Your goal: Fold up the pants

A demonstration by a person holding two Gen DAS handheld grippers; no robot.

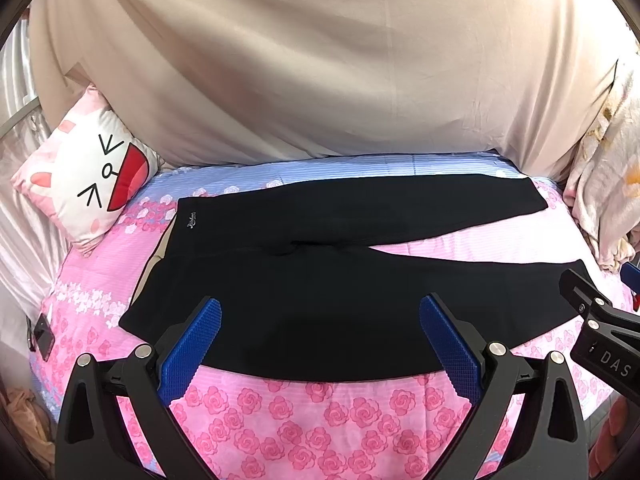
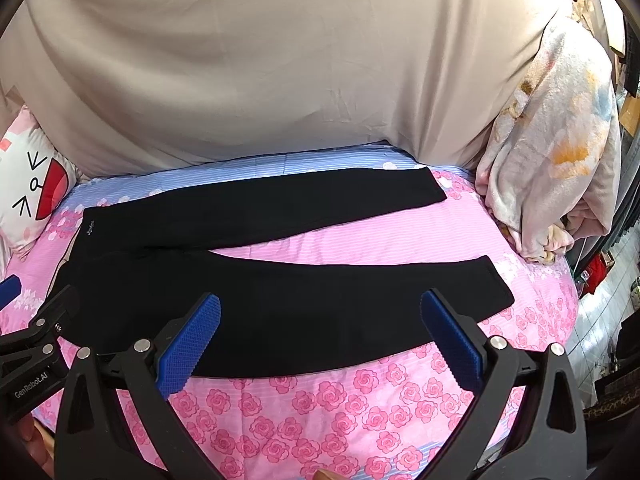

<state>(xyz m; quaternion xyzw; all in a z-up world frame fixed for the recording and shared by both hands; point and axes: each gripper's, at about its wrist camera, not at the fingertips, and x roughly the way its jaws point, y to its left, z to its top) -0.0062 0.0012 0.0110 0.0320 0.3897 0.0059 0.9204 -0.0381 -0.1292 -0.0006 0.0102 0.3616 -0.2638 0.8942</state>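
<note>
Black pants lie flat on the pink rose bedsheet, waistband at the left, both legs stretching right and spread apart in a narrow V. My left gripper hovers open above the near leg's front edge, blue pads wide apart, nothing between them. In the right wrist view the same pants lie below my right gripper, which is also open and empty over the near leg. Each gripper's black body shows at the edge of the other's view.
A beige sheet hangs behind the bed. A cartoon rabbit pillow leans at the back left, and a bundled floral blanket sits at the back right. A dark phone lies at the bed's left edge. Floor and clutter show far right.
</note>
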